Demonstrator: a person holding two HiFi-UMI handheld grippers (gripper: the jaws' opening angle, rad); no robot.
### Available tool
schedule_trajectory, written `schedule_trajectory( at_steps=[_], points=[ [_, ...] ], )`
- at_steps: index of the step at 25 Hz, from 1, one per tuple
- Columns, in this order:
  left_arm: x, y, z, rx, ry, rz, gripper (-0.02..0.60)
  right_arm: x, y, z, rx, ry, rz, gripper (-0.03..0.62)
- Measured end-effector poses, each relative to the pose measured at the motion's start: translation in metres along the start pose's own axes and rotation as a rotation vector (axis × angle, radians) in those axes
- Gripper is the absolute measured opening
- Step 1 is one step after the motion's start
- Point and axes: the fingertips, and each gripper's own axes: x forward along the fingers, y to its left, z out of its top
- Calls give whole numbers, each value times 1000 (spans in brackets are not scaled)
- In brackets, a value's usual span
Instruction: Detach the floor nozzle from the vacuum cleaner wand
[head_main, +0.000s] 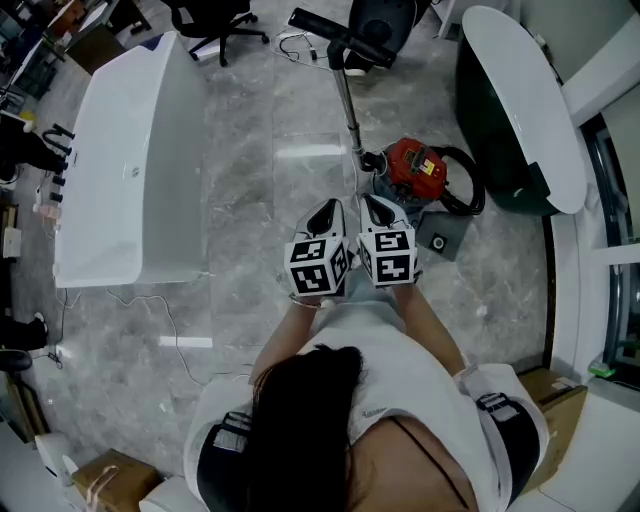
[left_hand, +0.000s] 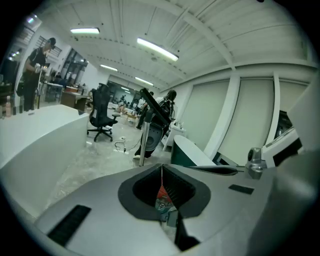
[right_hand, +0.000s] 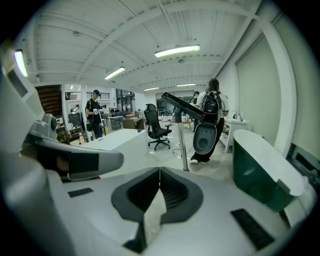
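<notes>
The vacuum's red body (head_main: 415, 168) stands on the marble floor just ahead of me. Its metal wand (head_main: 348, 105) rises away toward the black floor nozzle (head_main: 335, 38), which is raised at the far end and still joined to the wand. My left gripper (head_main: 325, 210) and right gripper (head_main: 378, 204) are side by side, close in front of the red body, both shut with nothing in them. In the left gripper view the wand (left_hand: 143, 146) and nozzle (left_hand: 152, 107) stand beyond the shut jaws. The right gripper view shows the wand (right_hand: 183, 145) and nozzle (right_hand: 181, 107) ahead.
A long white counter (head_main: 120, 170) runs along the left and a green-and-white curved counter (head_main: 520, 100) along the right. A black hose (head_main: 468, 185) loops beside the vacuum. An office chair (head_main: 215, 25) and floor cables (head_main: 295, 45) lie beyond. A person with a backpack (right_hand: 210, 117) stands past the wand.
</notes>
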Motion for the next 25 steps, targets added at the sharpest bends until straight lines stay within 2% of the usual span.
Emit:
schedule_trajectory(
  at_steps=[17, 25],
  points=[
    [59, -8, 18, 37, 22, 41, 9, 46, -41, 16, -7, 43, 54, 15],
    [86, -13, 31, 40, 11, 66, 9, 63, -61, 33, -19, 20, 92, 15]
  ],
)
